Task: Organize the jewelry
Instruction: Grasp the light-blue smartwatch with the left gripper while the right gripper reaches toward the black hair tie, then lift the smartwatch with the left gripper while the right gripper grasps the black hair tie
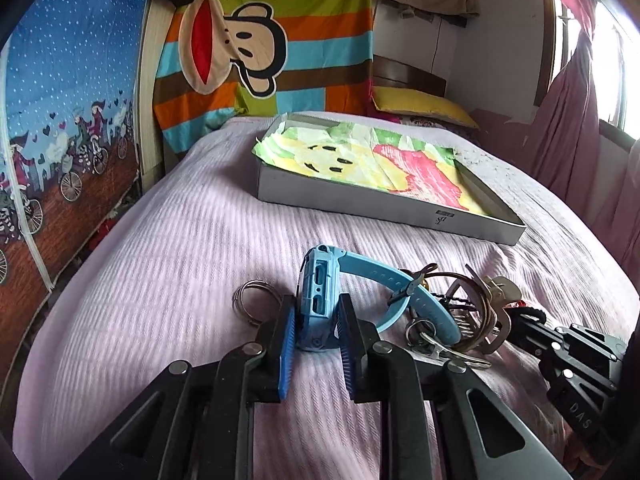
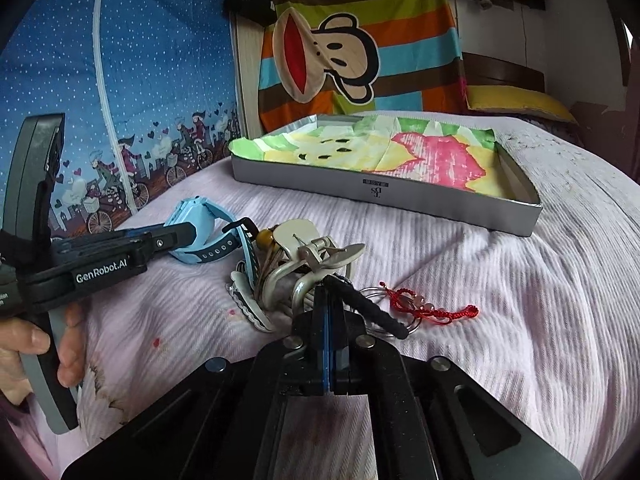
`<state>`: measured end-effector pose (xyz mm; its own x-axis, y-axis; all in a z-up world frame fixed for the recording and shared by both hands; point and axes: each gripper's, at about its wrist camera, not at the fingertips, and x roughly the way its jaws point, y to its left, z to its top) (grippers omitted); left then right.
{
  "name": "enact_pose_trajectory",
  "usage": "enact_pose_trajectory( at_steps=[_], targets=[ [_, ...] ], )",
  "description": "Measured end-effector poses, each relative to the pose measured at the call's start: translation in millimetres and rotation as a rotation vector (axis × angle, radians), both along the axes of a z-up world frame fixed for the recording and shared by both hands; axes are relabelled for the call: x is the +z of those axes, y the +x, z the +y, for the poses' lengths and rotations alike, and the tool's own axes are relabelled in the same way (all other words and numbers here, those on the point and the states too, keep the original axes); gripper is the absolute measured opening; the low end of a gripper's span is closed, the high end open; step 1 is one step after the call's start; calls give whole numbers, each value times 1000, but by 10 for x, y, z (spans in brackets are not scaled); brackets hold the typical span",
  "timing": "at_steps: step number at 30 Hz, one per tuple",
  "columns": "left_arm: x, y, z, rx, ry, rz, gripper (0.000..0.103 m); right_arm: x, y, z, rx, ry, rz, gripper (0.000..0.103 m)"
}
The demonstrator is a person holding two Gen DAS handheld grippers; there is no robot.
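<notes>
Writing: "GenRobot.AI" is printed in white on the left tool [image 2: 176,236]; "DAS" is read on the right tool [image 1: 528,316] in the left wrist view; a small monogram, too small to read surely, is stamped on the front wall of the grey tray [image 2: 400,196].

Left tool: partly open, its blue pads [image 1: 288,336] set against both sides of the body of one light blue watch [image 1: 318,304], which is gripped while it rests on the pink bedspread [image 1: 160,280].

Right tool: clenched, pads pressed together, at the near edge of the jewelry heap; whether the black cord [image 2: 368,308] is caught between them cannot be told.

Count: one watch; one beige claw clip [image 2: 316,252]; one red braided bracelet [image 2: 428,308]; one set of thin wire bangles [image 1: 252,300]; two flat scalloped hair clips [image 2: 248,304]; one tray, lined with a painted paper [image 2: 400,148], well behind the heap on the bed.
</notes>
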<state>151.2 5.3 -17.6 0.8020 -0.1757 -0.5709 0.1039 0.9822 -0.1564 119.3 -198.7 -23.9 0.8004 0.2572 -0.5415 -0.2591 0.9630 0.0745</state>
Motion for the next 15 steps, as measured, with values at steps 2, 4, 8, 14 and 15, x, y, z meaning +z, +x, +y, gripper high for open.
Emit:
enact_pose_trajectory(
  at_steps=[2, 4, 8, 14, 15],
  targets=[
    [12, -42, -7, 4, -1, -16, 19, 13, -18, -9, 2, 7, -11, 0],
    [19, -80, -16, 3, -3, -28, 19, 11, -18, -11, 2, 10, -12, 0],
    [0, -104, -36, -3, 3, -27, 19, 0, -12, -28, -2, 21, -3, 0],
    [-21, -106, -30, -4, -9, -22, 19, -88, 69, -201, -54, 105, 71, 1],
    [-25, -109, -33, -4, -10, -21, 19, -92, 73, -228, -57, 123, 75, 1]
  ],
)
